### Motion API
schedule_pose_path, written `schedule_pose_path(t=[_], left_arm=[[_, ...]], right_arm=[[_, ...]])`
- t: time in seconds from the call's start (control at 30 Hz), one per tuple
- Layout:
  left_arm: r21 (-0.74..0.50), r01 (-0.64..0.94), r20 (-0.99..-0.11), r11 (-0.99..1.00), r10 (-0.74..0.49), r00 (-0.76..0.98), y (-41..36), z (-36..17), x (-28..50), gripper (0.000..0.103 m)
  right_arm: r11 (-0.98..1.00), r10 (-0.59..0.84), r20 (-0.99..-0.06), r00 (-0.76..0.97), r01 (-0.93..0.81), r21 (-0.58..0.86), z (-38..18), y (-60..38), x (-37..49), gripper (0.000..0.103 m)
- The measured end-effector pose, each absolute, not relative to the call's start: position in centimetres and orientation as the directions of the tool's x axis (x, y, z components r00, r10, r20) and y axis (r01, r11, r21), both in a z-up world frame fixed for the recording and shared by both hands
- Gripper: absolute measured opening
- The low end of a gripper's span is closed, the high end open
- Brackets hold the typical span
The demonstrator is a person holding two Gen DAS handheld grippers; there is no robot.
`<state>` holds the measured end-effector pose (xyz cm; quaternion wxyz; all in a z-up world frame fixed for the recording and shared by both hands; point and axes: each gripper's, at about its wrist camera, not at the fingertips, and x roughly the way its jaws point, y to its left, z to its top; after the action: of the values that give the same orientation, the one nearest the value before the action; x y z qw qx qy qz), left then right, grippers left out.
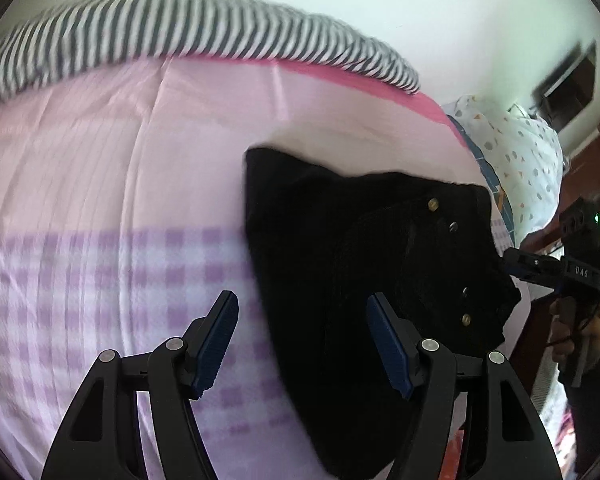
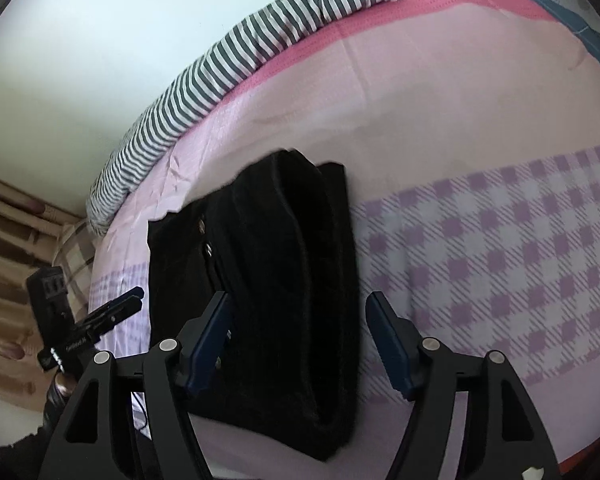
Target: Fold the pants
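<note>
Closest to us in the left wrist view, our left gripper (image 1: 302, 336) stands with its jaws wide and nothing pressed between the blue pads; the left pad hangs over the checked part of the bed sheet (image 1: 100, 280), the right pad over the black pants (image 1: 360, 248). In the right wrist view, our right gripper (image 2: 300, 340) also has its jaws wide apart. The folded pants (image 2: 268, 260) lie in the gap below them, but neither pad presses on the cloth.

The pants lie on the bed as a dark, compact bundle, folded over on themselves, with small metal rivets and buttons showing near one edge. They straddle the line where the purple checks meet the plain pink sheet (image 2: 420, 100).

Just beside the pants' edge, each camera catches the other gripper: the right one (image 1: 518, 264) at the right side of the left view, held in a hand (image 1: 576, 332), and the left one (image 2: 130, 302) at the left side of the right view.

Farther off, a deeper pink band (image 1: 340, 76) runs along the sheet, and beyond it a grey-and-white striped cloth (image 1: 180, 24) lies bunched along the bed's far side against a pale wall (image 2: 100, 40). A white spotted fabric (image 1: 516, 152) sits past the bed's corner in the left view.
</note>
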<state>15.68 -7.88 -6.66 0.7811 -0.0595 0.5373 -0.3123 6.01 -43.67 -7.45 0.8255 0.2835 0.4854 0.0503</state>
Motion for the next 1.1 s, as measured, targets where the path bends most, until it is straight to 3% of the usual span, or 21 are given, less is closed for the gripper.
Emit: schedule_pose_path(t=[0.3, 0.97, 1.03, 1.1], left_arm=[[-0.526, 0.344, -0.792, 0.778, -0.595, 0.135, -8.0, -8.6, 15.5, 0.067], [-0.471, 0.431, -0.775, 0.770, -0.594, 0.215, -11.9, -8.5, 15.8, 0.072], [-0.466, 0.430, -0.774, 0.773, -0.591, 0.225, -11.9, -8.6, 15.8, 0.072], [-0.460, 0.431, -0.774, 0.776, -0.589, 0.235, -11.9, -8.6, 15.6, 0.072]], right_arm=[[0.756, 0.495, -0.719, 0.488, 0.164, 0.633, -9.6, -45.3, 5.2, 0.072], [0.663, 0.670, -0.582, 0.462, -0.020, 0.748, -11.5, -41.9, 9.8, 0.068], [0.677, 0.656, -0.593, 0.468, -0.016, 0.736, -11.5, -41.6, 9.9, 0.064], [0.688, 0.638, -0.606, 0.475, 0.002, 0.726, -11.8, -41.8, 9.7, 0.048]])
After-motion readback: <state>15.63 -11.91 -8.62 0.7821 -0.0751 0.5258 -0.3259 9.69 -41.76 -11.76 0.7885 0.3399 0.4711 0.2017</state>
